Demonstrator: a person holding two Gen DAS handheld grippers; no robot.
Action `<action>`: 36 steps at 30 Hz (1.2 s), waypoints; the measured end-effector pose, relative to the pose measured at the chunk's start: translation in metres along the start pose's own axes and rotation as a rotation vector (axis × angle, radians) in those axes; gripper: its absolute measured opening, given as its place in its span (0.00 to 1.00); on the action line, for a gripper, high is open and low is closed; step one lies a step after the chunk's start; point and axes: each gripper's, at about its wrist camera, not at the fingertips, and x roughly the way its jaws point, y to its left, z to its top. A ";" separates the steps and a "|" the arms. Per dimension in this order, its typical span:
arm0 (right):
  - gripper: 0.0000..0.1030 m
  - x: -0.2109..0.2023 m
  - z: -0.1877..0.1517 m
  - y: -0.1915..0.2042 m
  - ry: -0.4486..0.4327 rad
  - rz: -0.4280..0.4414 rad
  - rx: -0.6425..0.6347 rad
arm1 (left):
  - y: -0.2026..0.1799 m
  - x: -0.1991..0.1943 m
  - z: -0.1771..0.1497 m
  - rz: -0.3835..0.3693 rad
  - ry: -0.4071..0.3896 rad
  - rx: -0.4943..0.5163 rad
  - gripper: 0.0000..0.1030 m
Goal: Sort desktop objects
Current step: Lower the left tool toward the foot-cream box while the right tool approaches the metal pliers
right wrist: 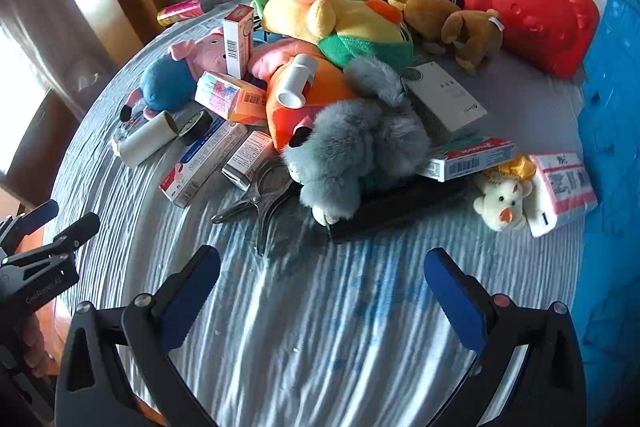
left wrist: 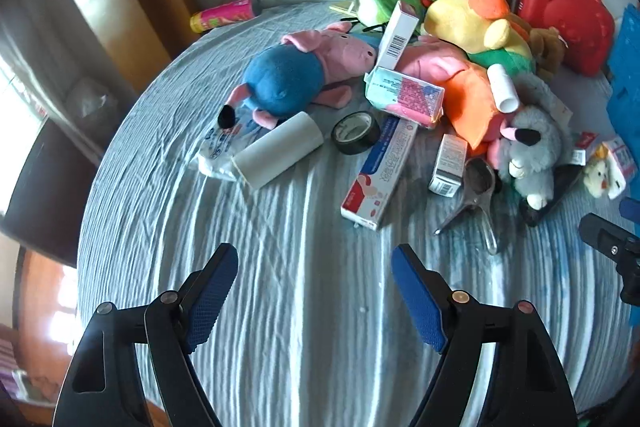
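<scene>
While toys crowd the cloth (left wrist: 280,307), left gripper (left wrist: 314,291) fingers apart; right gripper (right wrist: 322,291) fingers apart

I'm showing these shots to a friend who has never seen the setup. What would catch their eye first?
Probably the heap of soft toys at the far side of the striped cloth: a yellow plush on top and a grey furry one in front. Next, the bright red bag at the far right. Both the left gripper and the right gripper hang empty with jaws wide over the bare cloth.
</scene>
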 end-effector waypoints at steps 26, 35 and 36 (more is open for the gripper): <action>0.51 0.124 0.025 0.053 0.128 -0.098 0.317 | -0.047 0.138 0.053 -0.247 0.107 0.315 0.60; 0.51 0.132 0.032 0.056 0.150 -0.155 0.271 | -0.048 0.145 0.075 -0.301 0.090 0.274 0.54; 0.51 0.133 0.032 0.057 0.152 -0.161 0.266 | -0.048 0.142 0.074 -0.305 0.080 0.282 0.47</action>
